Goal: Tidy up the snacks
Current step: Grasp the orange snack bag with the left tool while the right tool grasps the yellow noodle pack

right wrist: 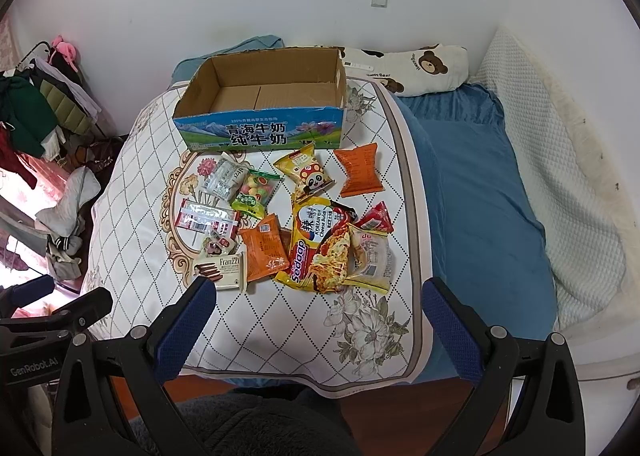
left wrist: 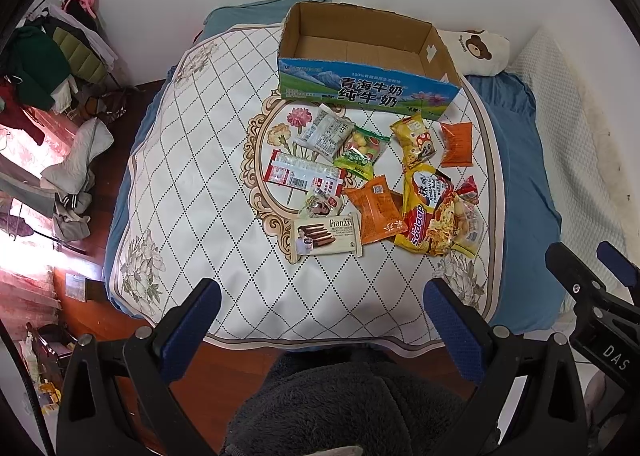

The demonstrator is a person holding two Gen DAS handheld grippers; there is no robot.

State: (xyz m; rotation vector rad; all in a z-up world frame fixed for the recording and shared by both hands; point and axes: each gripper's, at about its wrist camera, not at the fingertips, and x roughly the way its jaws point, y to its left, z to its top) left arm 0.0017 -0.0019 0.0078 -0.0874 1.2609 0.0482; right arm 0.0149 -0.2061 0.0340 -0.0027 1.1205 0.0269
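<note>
Left gripper (left wrist: pixel 322 320), right gripper (right wrist: pixel 318 320): black frames showing silver screws, wearing textured blue pads (left wrist: pixel 192 330); person wearing dark fuzzy clothing (left wrist: pixel 344 408).

You can't see much of the small clear-wrapped snack (left wrist: pixel 319 205): the red-and-white barcode packet (left wrist: pixel 304 175) and the white Franzzi wafer pack (left wrist: pixel 326 235) overlap it. The yellow Sedaap noodle bag (right wrist: pixel 310 252) hides part of the clear bun wrapper (right wrist: pixel 372 252), whose print is too small to read.

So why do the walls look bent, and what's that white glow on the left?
Left wrist view: fisheye lens bows the bed edges, and window light blows out the floor. Right wrist view: same bending, dark rounded corners, cardboard box sharp, lighting even.
</note>
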